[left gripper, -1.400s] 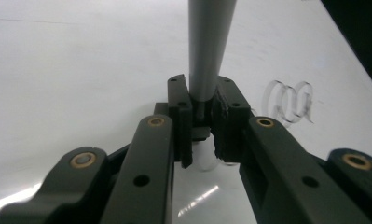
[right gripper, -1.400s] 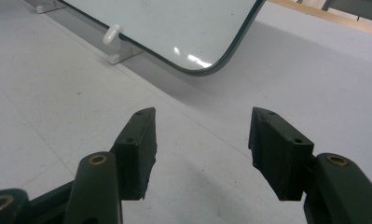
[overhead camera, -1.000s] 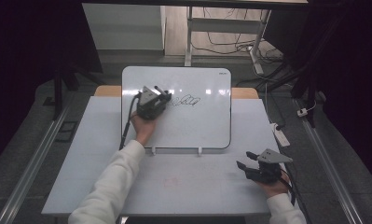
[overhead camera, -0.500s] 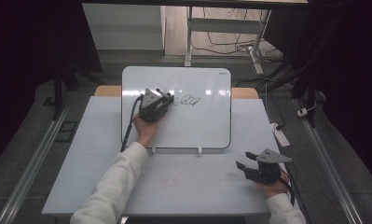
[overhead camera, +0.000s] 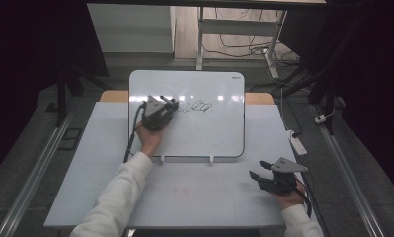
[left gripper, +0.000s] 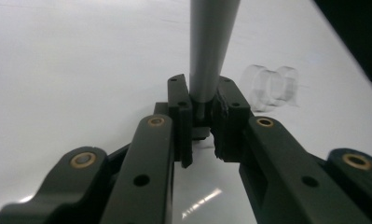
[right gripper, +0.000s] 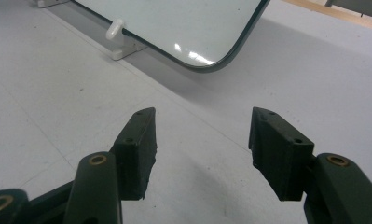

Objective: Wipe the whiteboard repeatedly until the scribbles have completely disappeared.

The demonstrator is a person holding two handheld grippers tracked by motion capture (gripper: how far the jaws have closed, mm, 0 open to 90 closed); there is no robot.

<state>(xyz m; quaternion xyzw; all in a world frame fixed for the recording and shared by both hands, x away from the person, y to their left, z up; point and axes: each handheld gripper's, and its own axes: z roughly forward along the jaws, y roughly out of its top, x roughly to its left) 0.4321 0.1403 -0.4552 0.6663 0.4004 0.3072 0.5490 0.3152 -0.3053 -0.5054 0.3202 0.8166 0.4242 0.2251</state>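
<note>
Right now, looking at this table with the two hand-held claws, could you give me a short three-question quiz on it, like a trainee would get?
1. True or false: the left gripper is shut on a grey marker.
2. Which surface carries the black scribble? A) the whiteboard B) the table C) the floor
3. In a few words: how do the right gripper's jaws stand, and what is between them?

Key
1. True: in the left gripper view the jaws clamp the marker's barrel.
2. A: the scribble sits on the whiteboard, just beside the left gripper.
3. Open, with nothing between them; it rests low over the table near the whiteboard's corner.
</note>
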